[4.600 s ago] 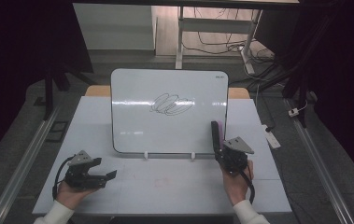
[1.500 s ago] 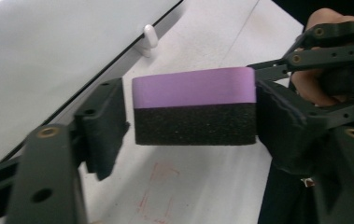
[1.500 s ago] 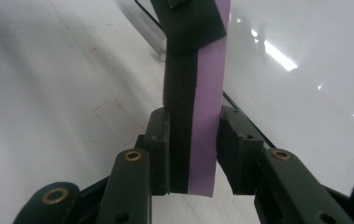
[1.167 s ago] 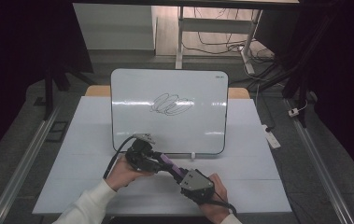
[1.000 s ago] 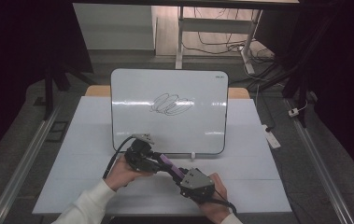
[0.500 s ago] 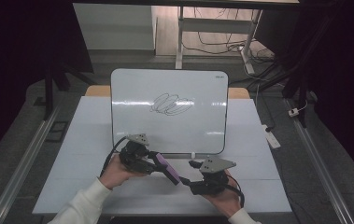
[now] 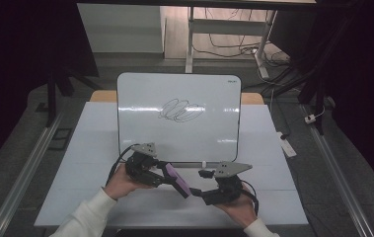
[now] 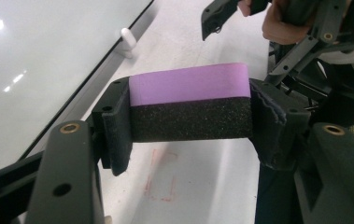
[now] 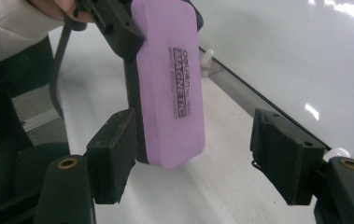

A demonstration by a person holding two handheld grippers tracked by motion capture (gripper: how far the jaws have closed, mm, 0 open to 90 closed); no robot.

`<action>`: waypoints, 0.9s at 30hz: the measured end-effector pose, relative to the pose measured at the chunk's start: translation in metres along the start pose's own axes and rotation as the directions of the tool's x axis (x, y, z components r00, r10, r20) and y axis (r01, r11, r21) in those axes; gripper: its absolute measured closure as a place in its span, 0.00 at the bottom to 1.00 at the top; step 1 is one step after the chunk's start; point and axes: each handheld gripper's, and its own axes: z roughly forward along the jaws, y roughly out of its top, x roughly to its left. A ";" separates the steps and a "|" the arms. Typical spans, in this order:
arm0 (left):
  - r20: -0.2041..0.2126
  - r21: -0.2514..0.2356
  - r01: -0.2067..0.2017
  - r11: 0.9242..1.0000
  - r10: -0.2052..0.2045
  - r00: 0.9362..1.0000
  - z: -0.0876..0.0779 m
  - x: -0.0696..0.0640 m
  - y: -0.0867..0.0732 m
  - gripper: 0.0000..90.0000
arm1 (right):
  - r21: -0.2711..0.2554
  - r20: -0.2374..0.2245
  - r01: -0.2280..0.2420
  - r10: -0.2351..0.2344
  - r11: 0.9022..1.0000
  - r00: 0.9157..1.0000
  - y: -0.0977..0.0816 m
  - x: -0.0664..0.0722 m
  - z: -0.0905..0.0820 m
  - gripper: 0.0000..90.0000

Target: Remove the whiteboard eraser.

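Between the grippers, the eraser (image 7: 177, 180) is clamped by the left gripper (image 8: 191, 114) while the right gripper (image 9: 195, 154), whose jaws were just opened, is released; next, the scribble (image 7: 180, 109) should be wiped.

Whiteboard at the back of the bench, eraser up front.
Propped upright across the far middle of the bench (image 7: 91, 148): whiteboard (image 7: 178, 118). Before its lower edge, between left hand-held gripper (image 7: 161, 174) and right hand-held gripper (image 7: 203, 183): eraser (image 7: 177, 179), clamped in the left one, above the benchtop.
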 end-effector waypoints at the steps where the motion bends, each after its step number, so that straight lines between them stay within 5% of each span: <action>1: 0.004 -0.002 -0.006 1.000 0.006 1.000 0.000 -0.001 0.000 0.42 | 0.001 -0.008 0.000 0.000 1.000 1.000 0.001 0.000 0.000 0.34; 13: 0.054 0.028 -0.108 0.994 0.106 0.993 0.006 -0.009 0.001 0.42 | 0.045 -0.129 -0.019 0.024 0.999 0.991 0.003 -0.002 0.009 0.30; 27: 0.141 0.024 -0.175 0.984 0.170 0.975 0.012 -0.019 0.002 0.42 | 0.107 -0.290 -0.046 0.076 0.993 0.954 0.001 -0.002 0.027 0.30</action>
